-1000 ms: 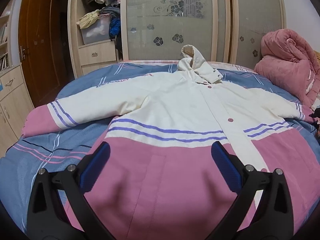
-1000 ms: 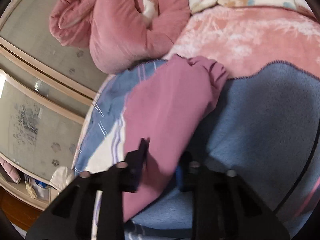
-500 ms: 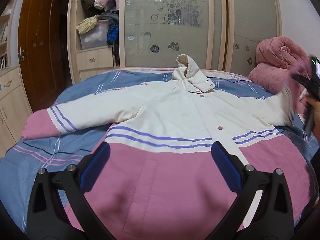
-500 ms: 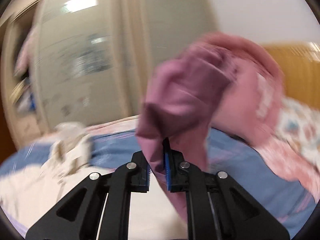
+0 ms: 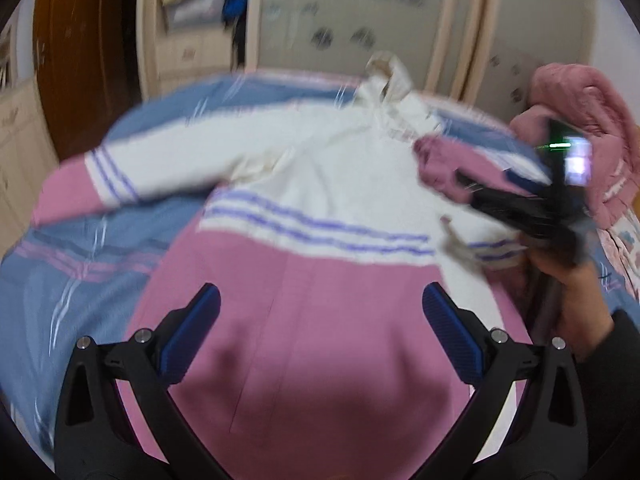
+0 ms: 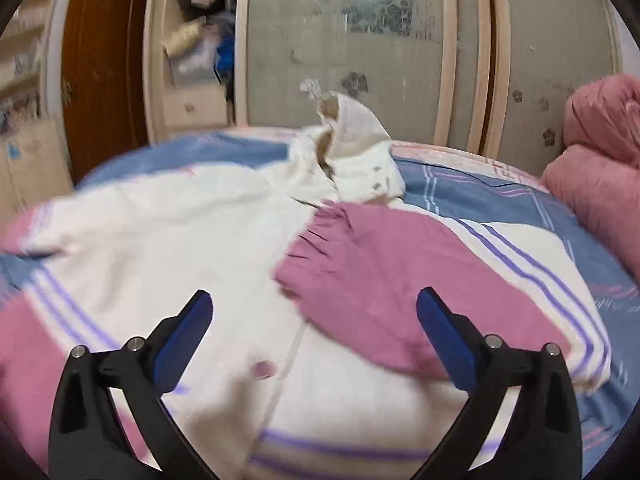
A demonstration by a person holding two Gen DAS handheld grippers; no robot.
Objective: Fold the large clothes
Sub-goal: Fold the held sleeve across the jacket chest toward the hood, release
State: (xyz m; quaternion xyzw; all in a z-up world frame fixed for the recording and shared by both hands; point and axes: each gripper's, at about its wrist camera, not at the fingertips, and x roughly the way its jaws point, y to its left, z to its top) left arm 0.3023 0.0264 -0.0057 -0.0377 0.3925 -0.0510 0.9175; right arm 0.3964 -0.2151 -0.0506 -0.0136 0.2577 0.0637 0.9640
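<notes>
A large hooded coat [image 5: 320, 184], cream on top with purple stripes and pink below, lies face up on the bed. Its right sleeve [image 6: 384, 280], with a pink cuff, lies folded across the chest. Its left sleeve [image 5: 120, 176] stretches out to the left. My left gripper [image 5: 320, 320] is open and empty above the pink hem. My right gripper [image 6: 314, 324] is open and empty just above the folded sleeve; it also shows in the left wrist view [image 5: 520, 204], held in a hand.
The bed has a blue striped cover [image 5: 72, 264]. A pink quilt [image 6: 600, 176] is piled at the right. A wardrobe with frosted sliding doors [image 6: 360, 52] and a brown door [image 5: 84, 52] stand behind the bed.
My right gripper carried the pink cuff over the coat's chest, opened and let it go. The left gripper stayed open and moved slightly; its view is blurred.
</notes>
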